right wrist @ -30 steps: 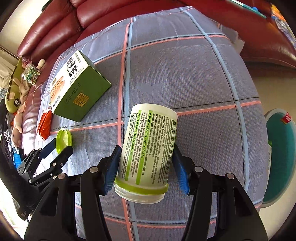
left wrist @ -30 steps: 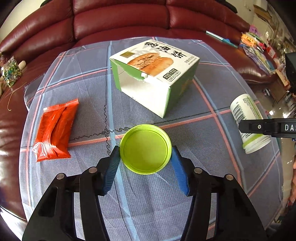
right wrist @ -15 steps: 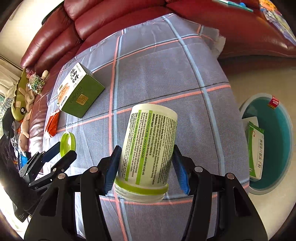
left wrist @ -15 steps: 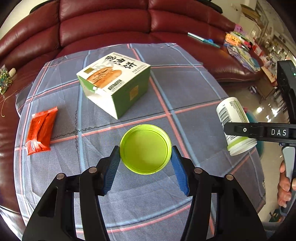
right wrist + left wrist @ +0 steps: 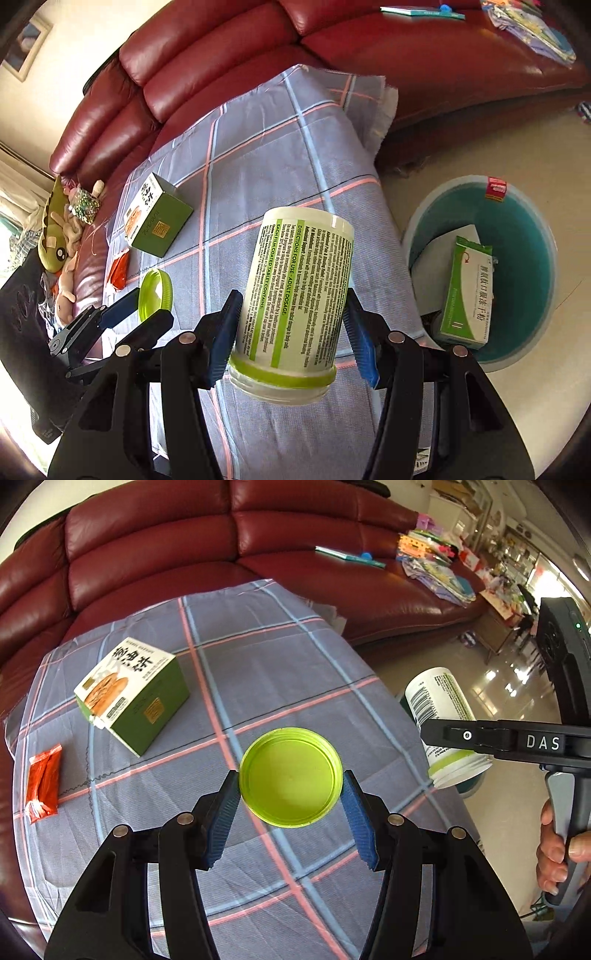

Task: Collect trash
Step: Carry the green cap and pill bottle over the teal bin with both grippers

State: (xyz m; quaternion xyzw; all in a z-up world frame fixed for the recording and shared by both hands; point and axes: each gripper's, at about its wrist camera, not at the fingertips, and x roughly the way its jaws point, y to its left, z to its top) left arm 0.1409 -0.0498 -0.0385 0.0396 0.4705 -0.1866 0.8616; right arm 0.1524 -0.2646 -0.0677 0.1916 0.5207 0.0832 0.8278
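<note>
My left gripper [image 5: 290, 805] is shut on a lime-green round lid [image 5: 290, 776], held above the plaid-covered table [image 5: 258, 657]; the lid also shows in the right wrist view [image 5: 155, 293]. My right gripper [image 5: 291, 325] is shut on a white supplement bottle [image 5: 295, 295] with green stripes, open mouth toward the camera, held over the table's right edge. The bottle shows in the left wrist view [image 5: 443, 716] too. A teal trash bin [image 5: 528, 236] stands on the floor right of the table, with a green-and-white medicine box [image 5: 467, 291] inside.
A green-and-white snack box [image 5: 133, 698] and a red wrapper [image 5: 43, 782] lie on the table's left part. A dark red leather sofa [image 5: 184, 542] wraps behind the table. Plush toys [image 5: 62, 236] sit on the sofa at left. Papers [image 5: 436, 572] lie on the sofa's right seat.
Both grippers have lifted and swung right with their loads. The snack box and wrapper have slid left in view, and the teal bin has come fully into the right wrist view.
</note>
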